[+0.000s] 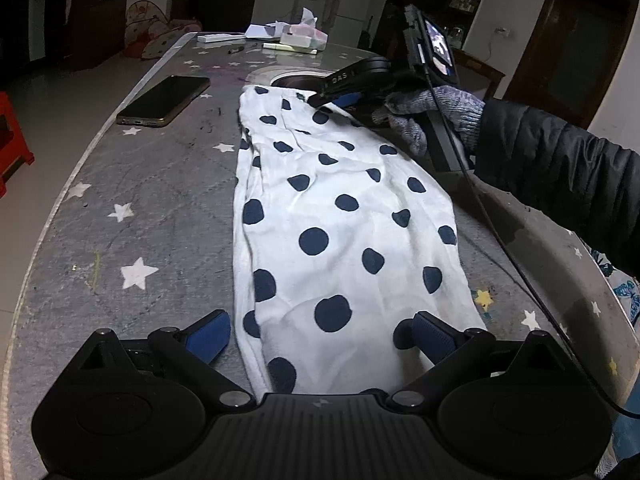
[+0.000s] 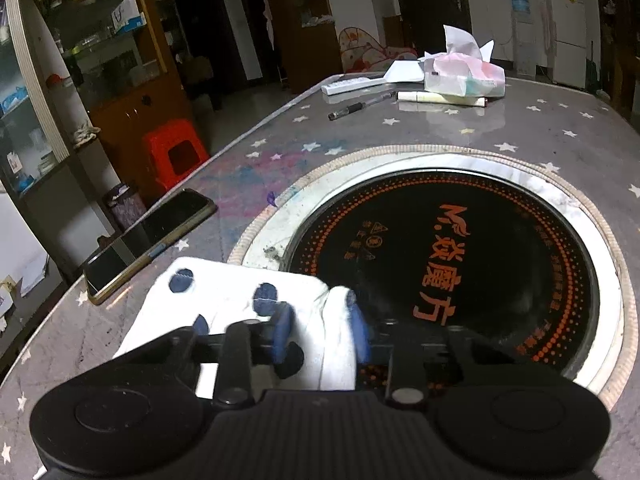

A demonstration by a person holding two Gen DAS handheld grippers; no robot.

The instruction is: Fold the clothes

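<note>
A white garment with navy polka dots [image 1: 340,216] lies lengthwise on the grey star-patterned table [image 1: 152,200]. My left gripper [image 1: 322,338] stands open at the garment's near end, with the cloth lying between its wide-spread blue pads. At the far end, my right gripper [image 1: 320,98], held by a gloved hand [image 1: 436,114], pinches the garment's far right corner. In the right wrist view the right gripper [image 2: 322,332] is shut on a bunched fold of the garment [image 2: 240,292], right at the rim of the cooktop.
A round black induction cooktop [image 2: 460,264] is set into the table past the garment. A phone [image 1: 166,100] lies left of the garment. Pens, a remote and a tissue pack [image 2: 464,74] sit at the far end. A red stool [image 2: 174,154] stands beside the table. A cable [image 1: 504,248] trails on the right.
</note>
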